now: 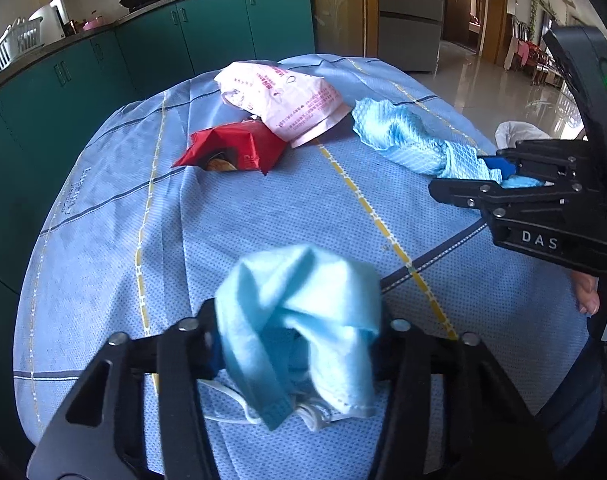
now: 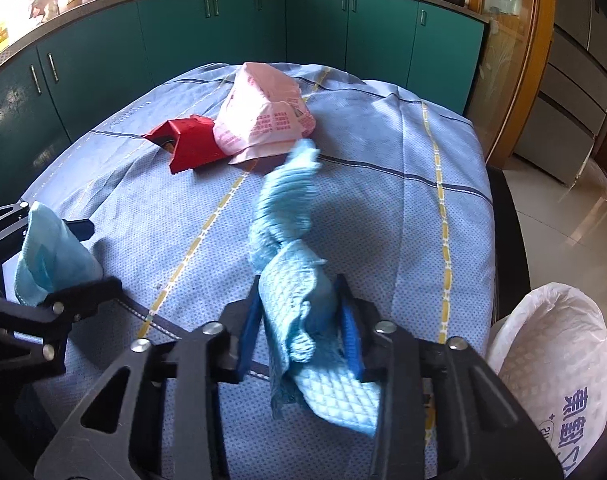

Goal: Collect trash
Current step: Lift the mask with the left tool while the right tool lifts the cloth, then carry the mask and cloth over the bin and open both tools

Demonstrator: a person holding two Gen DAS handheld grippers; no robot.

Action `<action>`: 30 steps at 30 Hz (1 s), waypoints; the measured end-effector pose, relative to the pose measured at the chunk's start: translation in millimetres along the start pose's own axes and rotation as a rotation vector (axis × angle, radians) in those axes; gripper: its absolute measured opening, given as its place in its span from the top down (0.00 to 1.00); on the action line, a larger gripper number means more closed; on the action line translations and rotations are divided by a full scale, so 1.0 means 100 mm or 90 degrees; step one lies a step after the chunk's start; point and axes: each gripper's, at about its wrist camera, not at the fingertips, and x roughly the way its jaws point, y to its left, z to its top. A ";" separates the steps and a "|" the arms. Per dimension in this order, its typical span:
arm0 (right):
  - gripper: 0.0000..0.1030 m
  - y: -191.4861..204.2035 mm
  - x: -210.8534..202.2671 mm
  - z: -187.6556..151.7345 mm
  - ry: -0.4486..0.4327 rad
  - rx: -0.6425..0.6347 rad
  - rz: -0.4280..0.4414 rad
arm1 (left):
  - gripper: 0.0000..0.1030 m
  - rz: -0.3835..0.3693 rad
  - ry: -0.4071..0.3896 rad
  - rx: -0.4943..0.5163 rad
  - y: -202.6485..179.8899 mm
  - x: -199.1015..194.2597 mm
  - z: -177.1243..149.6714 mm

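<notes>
My left gripper is shut on a crumpled light blue face mask, held just above the blue tablecloth; it also shows at the left of the right wrist view. My right gripper is shut on a blue waffle-weave cloth that trails forward over the table; it shows in the left wrist view too, with the right gripper at the right. A red wrapper and a pink printed bag lie at the far side.
A white plastic bag sits off the table's right edge. Green cabinets with pots on the counter run behind the table. Tiled floor and a doorway lie to the right.
</notes>
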 end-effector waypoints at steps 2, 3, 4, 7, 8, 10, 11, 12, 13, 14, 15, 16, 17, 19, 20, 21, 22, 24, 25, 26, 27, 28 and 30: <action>0.70 0.01 -0.01 0.00 -0.002 -0.001 0.001 | 0.58 -0.010 -0.002 -0.014 0.06 -0.01 0.00; 0.70 0.00 -0.01 0.00 -0.004 0.000 0.003 | 0.59 -0.012 -0.004 -0.019 0.07 -0.02 0.00; 0.71 -0.01 -0.02 -0.01 -0.006 0.003 0.004 | 0.60 -0.014 -0.007 -0.025 0.09 -0.03 0.00; 0.71 -0.10 -0.09 -0.01 -0.023 0.021 -0.005 | 0.61 -0.019 -0.018 -0.039 0.12 -0.08 0.02; 0.71 -0.14 -0.13 -0.01 -0.032 0.030 -0.009 | 0.61 -0.023 -0.025 -0.043 0.13 -0.11 0.04; 0.71 -0.26 -0.26 -0.04 -0.057 0.053 -0.021 | 0.61 -0.030 -0.037 -0.045 0.13 -0.18 0.07; 0.71 -0.35 -0.34 -0.07 -0.074 0.068 -0.030 | 0.61 -0.033 -0.043 -0.045 0.12 -0.22 0.09; 0.71 -0.42 -0.40 -0.09 -0.085 0.080 -0.037 | 0.61 -0.041 -0.053 -0.042 0.09 -0.27 0.13; 0.71 -0.53 -0.49 -0.13 -0.099 0.100 -0.050 | 0.61 -0.047 -0.059 -0.039 0.06 -0.31 0.17; 0.71 -0.66 -0.58 -0.18 -0.113 0.124 -0.067 | 0.61 -0.057 -0.066 -0.033 0.01 -0.34 0.22; 0.71 -0.76 -0.63 -0.21 -0.121 0.141 -0.082 | 0.61 -0.066 -0.071 -0.028 -0.04 -0.37 0.26; 0.70 -0.90 -0.72 -0.28 -0.131 0.166 -0.112 | 0.61 -0.079 -0.076 -0.021 -0.11 -0.39 0.31; 0.70 -1.04 -0.80 -0.36 -0.136 0.188 -0.148 | 0.61 -0.100 -0.081 -0.010 -0.22 -0.40 0.39; 0.70 -1.27 -0.89 -0.51 -0.128 0.224 -0.213 | 0.61 -0.129 -0.086 0.007 -0.44 -0.38 0.53; 0.70 -1.34 -0.91 -0.57 -0.125 0.237 -0.231 | 0.61 -0.141 -0.087 0.016 -0.54 -0.38 0.58; 0.70 -1.47 -0.96 -0.67 -0.118 0.263 -0.259 | 0.61 -0.165 -0.092 0.035 -0.75 -0.37 0.68; 0.70 -1.56 -1.00 -0.74 -0.112 0.282 -0.287 | 0.61 -0.177 -0.096 0.048 -0.87 -0.37 0.72; 0.70 -1.71 -1.08 -0.89 -0.098 0.317 -0.345 | 0.61 -0.211 -0.102 0.089 -1.29 -0.35 0.84; 0.70 -1.76 -1.11 -0.94 -0.096 0.334 -0.353 | 0.61 -0.224 -0.101 0.100 -1.43 -0.33 0.87; 0.70 -1.84 -1.14 -1.01 -0.095 0.356 -0.356 | 0.61 -0.241 -0.098 0.112 -1.59 -0.30 0.91; 0.70 -1.92 -1.18 -1.07 -0.097 0.382 -0.359 | 0.61 -0.263 -0.090 0.125 -1.79 -0.26 0.95; 0.70 -1.98 -1.21 -1.13 -0.098 0.401 -0.365 | 0.61 -0.281 -0.083 0.136 -1.97 -0.21 0.98; 0.70 -2.08 -1.25 -1.22 -0.098 0.430 -0.370 | 0.61 -0.295 -0.076 0.155 -2.27 -0.13 1.02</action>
